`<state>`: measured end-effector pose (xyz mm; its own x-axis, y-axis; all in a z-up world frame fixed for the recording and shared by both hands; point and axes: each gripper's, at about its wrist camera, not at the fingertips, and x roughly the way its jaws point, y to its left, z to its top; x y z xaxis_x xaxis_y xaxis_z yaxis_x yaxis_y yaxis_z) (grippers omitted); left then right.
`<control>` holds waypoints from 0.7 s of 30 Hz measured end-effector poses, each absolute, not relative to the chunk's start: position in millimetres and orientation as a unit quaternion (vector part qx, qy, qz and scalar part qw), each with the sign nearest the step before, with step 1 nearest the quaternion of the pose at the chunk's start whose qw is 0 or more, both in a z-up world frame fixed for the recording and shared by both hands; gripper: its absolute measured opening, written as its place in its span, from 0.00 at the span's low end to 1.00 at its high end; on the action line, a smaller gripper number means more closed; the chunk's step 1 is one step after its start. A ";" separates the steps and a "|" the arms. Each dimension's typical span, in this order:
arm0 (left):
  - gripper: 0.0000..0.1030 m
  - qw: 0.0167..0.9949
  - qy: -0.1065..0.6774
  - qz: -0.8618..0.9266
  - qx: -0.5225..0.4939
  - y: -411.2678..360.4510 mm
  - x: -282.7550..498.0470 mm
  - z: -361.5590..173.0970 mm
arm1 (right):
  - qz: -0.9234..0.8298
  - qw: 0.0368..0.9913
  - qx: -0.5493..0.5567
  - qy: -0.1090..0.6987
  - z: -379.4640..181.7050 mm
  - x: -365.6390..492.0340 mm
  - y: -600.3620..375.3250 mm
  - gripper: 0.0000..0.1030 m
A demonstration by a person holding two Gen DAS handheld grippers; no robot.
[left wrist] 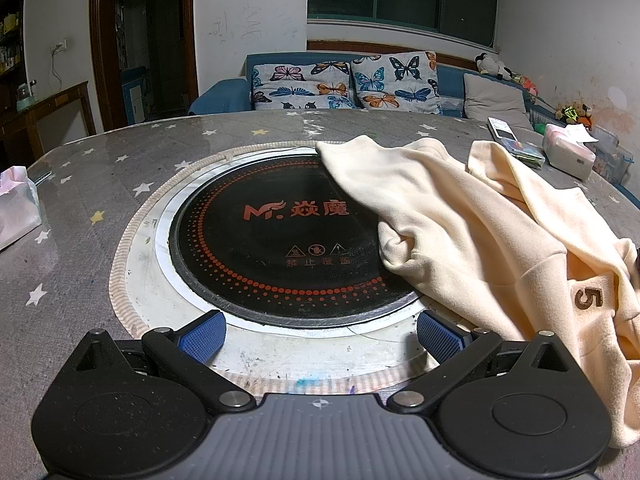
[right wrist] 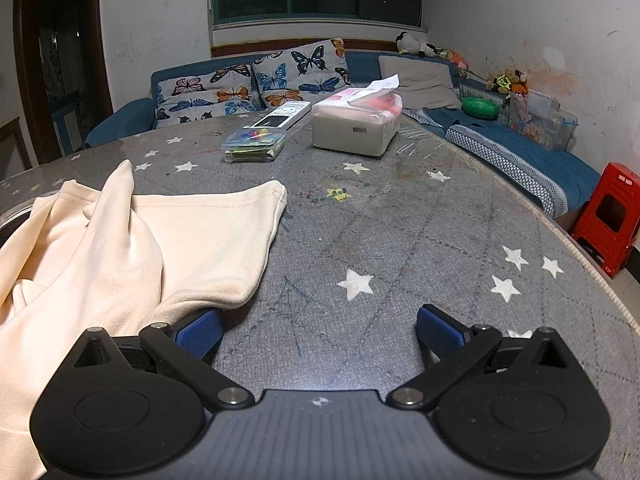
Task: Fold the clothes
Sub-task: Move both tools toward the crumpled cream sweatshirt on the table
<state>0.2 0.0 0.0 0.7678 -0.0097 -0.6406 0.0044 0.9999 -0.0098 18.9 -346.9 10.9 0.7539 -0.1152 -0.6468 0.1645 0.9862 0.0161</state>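
1. left wrist view: the cream garment lies crumpled on the table, spread from the middle toward the right edge, with one flap draped over the right part of the black round cooktop set into the table's centre. a brown number 5 shows on the cloth near the right edge of the picture.
2. the left gripper hangs over the near rim of the cooktop with its jaws spread wide and nothing between them; its right blue pad sits just beside the garment's near fold, and contact cannot be told.
3. right wrist view: the same garment fills the left side, one hemmed corner reaching out toward the table's middle.
4. the right gripper stands wide over bare grey, star-printed tabletop, empty; its left blue pad is at the edge of the cloth, which appears to lap over it.
5. toward the far edge of the table sit a clear plastic box of small coloured items, a white remote behind it, and a tissue pack to the right.
6. at the table's left edge, in the left wrist view, is another tissue pack.
7. beyond the table runs a blue sofa with butterfly cushions, and a red stool stands by the table's right edge.
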 end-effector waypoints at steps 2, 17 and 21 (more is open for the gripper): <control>1.00 0.940 0.341 -0.004 -0.004 0.0 0.5 -0.1 | -0.073 0.935 0.037 0.344 11.0 19.1 -347.1 1.00; 1.00 0.938 0.347 0.006 -0.001 -3.5 0.9 0.9 | -0.057 0.941 0.035 0.333 33.0 -15.1 -346.6 1.00; 1.00 0.936 0.353 0.018 -0.004 -5.1 -0.5 2.9 | -0.043 0.943 0.042 0.327 40.4 -23.9 -342.7 1.00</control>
